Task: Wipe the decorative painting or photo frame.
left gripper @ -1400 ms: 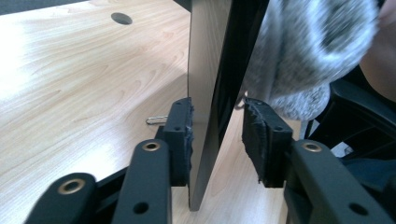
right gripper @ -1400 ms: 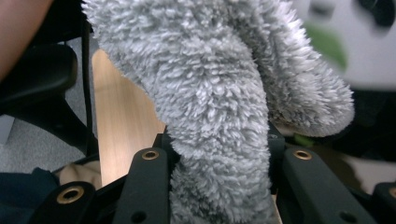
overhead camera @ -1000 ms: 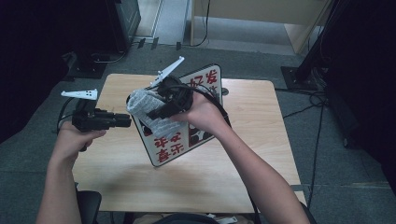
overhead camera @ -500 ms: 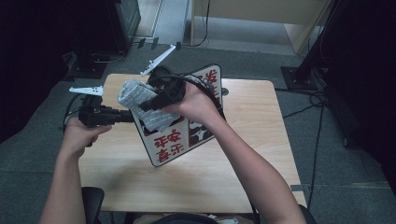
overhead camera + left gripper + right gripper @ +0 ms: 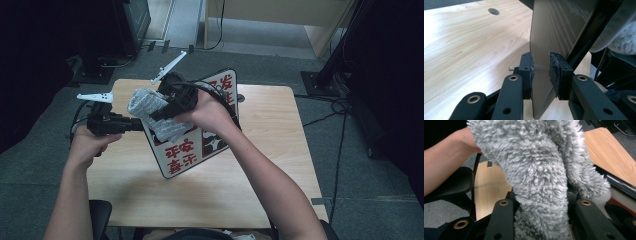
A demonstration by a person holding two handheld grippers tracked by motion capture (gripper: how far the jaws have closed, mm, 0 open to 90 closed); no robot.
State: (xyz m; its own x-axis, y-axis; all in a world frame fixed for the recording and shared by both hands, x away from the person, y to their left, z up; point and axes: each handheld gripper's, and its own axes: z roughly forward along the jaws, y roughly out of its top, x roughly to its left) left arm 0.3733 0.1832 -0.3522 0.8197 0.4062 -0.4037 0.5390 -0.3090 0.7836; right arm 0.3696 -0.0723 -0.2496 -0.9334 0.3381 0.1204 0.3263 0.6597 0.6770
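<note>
Left forearm is seen entering from the bottom left of the high view, wrist level, with the left gripper (image 5: pixel 131 123) pointed sideways toward the centre of the worktop. Its jaws have just been closing and are set either side of the edge of the white rectangular sign board with red characters (image 5: pixel 200 137). In the left gripper view the thin edge of the board (image 5: pixel 541 75) is seen standing between the two black pads (image 5: pixel 559 72); the left-hand pad is touching the board face, while contact on the other side cannot be told for certain.

Right forearm is seen crossing diagonally from the bottom right, hand raised over the board, with the right gripper (image 5: pixel 172 102) tilted down and leftward. Its jaws are clamped on the grey fluffy cloth (image 5: pixel 155 112). In the right gripper view the cloth (image 5: pixel 541 177) is bunched thickly between the jaws and is spilling above them.

The board is held tilted, its lower corner near the worktop and its upper edge raised toward the far side. The cloth is laid against the board's upper left face.

No containers are noted.

The light wooden worktop (image 5: pixel 280 165) is bare to the right and front of the board, with open room there. A small round hole (image 5: pixel 493 11) is seen in its surface. The left gripper is placed close to the worktop's left edge.
</note>
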